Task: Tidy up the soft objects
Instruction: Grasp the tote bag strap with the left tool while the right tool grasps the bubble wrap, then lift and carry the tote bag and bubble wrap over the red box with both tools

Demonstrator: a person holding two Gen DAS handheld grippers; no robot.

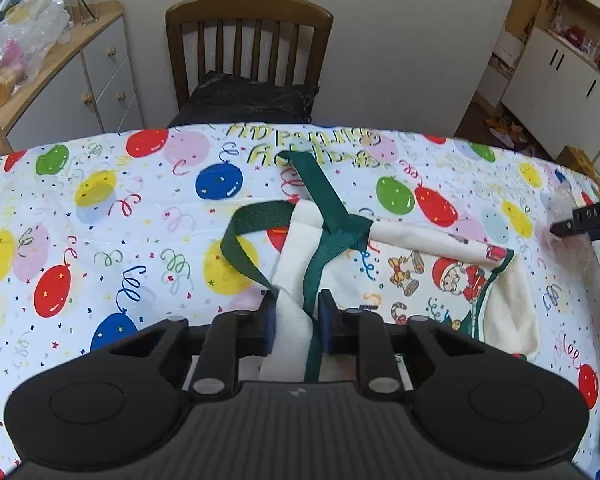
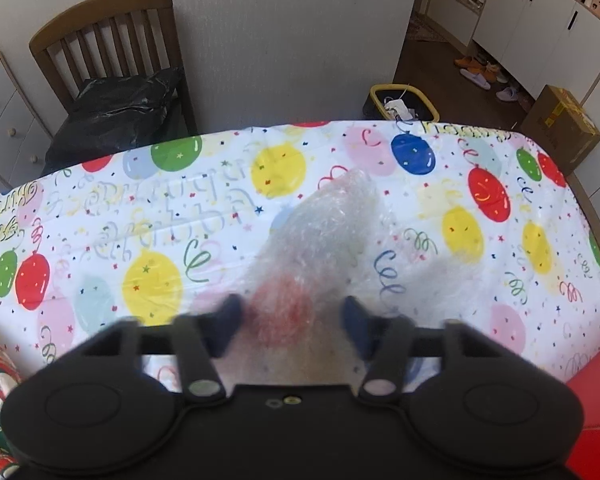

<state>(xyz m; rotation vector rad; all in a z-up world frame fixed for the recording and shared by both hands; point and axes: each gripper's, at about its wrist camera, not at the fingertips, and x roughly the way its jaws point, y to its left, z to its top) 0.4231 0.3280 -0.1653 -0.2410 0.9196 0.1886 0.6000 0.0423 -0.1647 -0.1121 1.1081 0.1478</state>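
Left gripper pinches the Christmas tote bag near its green strap; right gripper clamps bubble wrap right of the bag on the worktop. Lift both gently, keeping the strap untangled.

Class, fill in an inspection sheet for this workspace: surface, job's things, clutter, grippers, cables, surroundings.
Surface: table under a balloon-print birthday cloth.
Job's things: cream Christmas-print tote bag with green straps, lying crumpled; clear bubble wrap bunched up on the cloth.
Clutter: nothing seen on the table beyond these.
Grippers: left gripper shut on the tote bag's fabric and a strap; right gripper blurred, bubble wrap between its fingers, contact unclear.
Cables: nothing seen.
Surroundings: wooden chair holding a black plastic bag; drawer unit; cardboard box; shoes on the floor.
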